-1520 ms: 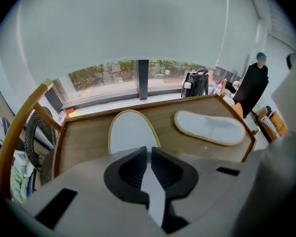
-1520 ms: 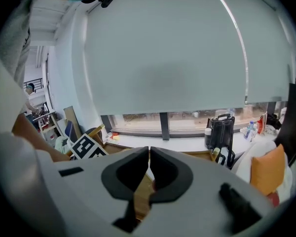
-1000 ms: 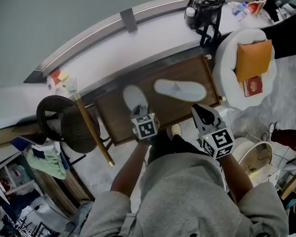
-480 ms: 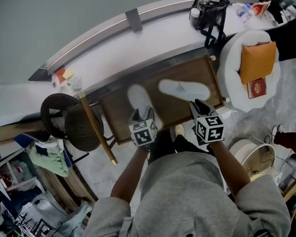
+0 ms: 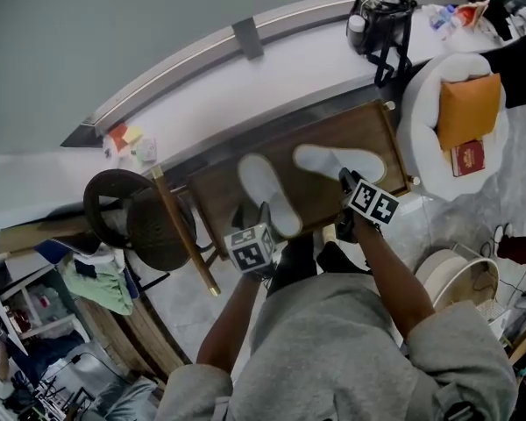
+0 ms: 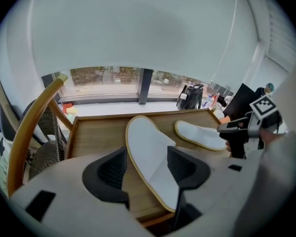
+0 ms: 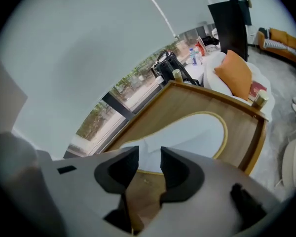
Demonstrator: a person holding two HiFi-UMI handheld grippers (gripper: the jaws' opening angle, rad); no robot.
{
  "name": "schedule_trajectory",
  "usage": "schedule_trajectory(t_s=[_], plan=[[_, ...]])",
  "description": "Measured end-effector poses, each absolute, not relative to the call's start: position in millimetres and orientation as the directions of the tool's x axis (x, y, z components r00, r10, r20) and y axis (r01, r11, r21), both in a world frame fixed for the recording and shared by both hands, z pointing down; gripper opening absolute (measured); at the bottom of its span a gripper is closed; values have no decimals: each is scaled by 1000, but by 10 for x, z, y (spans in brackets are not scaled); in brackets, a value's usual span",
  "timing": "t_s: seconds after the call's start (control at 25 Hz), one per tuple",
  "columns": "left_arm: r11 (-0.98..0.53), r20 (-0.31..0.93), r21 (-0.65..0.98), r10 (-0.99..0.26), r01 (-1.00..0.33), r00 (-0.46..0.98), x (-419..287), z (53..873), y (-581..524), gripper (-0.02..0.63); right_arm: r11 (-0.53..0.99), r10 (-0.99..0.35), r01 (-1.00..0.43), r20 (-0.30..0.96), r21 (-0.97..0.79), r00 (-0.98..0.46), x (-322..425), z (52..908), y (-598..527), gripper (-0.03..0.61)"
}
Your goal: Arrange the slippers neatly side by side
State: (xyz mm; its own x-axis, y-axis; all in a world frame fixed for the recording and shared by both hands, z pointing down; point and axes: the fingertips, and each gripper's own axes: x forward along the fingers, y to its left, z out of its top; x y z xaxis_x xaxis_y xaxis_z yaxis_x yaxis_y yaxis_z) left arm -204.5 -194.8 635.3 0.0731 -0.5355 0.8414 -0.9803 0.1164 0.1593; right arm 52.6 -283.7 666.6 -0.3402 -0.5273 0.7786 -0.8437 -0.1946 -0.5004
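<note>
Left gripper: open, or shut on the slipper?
Open: left gripper jaws stand wide apart; the slipper lies between them, with table showing in the gap.

person wore a grey sweatshirt (image 5: 329, 340), sleeves (image 5: 193, 384) ending near the elbows, and dark trousers (image 5: 296, 257). left gripper (image 6: 147, 158) had a pale grey moulded shell and two black jaw pads with textured inner faces. right gripper (image 7: 148, 158) had the same pale shell and black pads; its jaws were opening, edge of a white slipper (image 7: 187, 132) showed through the gap, pads not on it. each gripper carried a white cube (image 5: 250, 248) printed with black square markers
</note>
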Motion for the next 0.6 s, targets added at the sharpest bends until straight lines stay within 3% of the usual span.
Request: schedule_trajectory(t_s=[0.44,0.6], plan=[[113,840,153,-538,-982,69,-2326,6298,-1987,249,-558,-492,-660,841,-503,-225,559,6959,-2814,140],[110,838,165,-539,-980,81,-2365,6322,-2017,249,-619,-503,-615,848,-488,-167,554,6942,-2769,140]])
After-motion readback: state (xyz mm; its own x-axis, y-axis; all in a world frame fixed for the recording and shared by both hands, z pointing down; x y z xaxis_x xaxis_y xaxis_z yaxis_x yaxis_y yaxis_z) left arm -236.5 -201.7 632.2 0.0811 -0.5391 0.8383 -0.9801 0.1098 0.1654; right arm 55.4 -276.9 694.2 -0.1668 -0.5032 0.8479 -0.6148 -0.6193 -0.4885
